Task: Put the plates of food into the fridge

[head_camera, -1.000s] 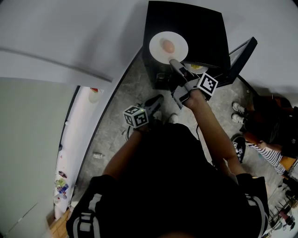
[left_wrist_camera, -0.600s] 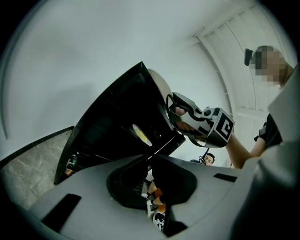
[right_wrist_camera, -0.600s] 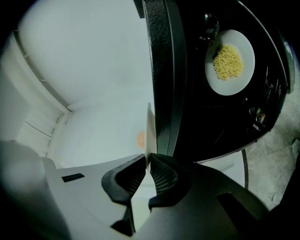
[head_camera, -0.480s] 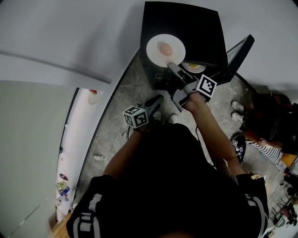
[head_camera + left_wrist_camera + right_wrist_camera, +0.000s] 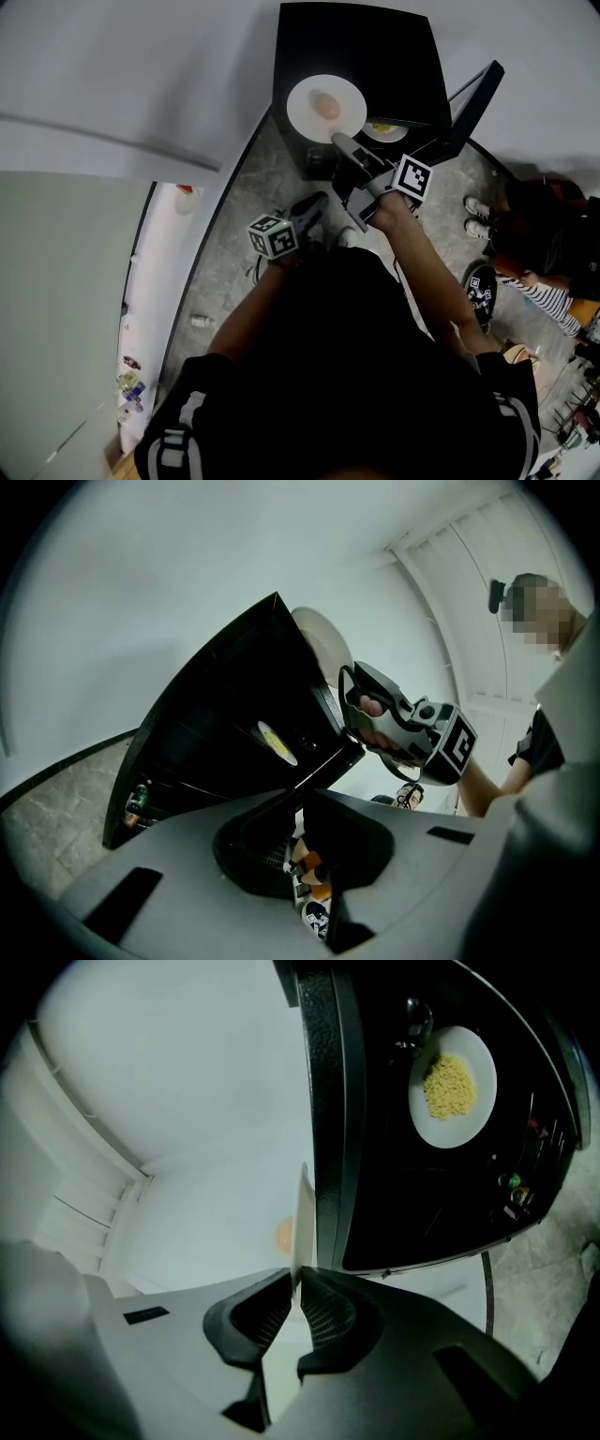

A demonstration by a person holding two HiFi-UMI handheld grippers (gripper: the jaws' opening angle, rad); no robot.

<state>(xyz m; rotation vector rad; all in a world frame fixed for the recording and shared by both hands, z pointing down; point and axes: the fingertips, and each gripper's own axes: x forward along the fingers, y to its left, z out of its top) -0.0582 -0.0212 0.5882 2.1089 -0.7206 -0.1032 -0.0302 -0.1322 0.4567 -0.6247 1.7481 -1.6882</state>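
Black fridge (image 5: 384, 47), white plate (image 5: 305, 120) w/ pinkish food (image 5: 325, 105), 2nd plate (image 5: 471, 1119) white w/ yellow food (image 5: 448, 1085)

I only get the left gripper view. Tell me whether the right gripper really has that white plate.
Observer: Yes. In the right gripper view, the right gripper is shut on the rim of the white plate, which is seen edge-on.
Operator: Report what is on it.
Observer: The head view shows one pinkish-orange lump near the plate's middle.
Operator: Now say where the plate is relative to the fridge.
Observer: From above, it is over the top of the black fridge, not inside it.
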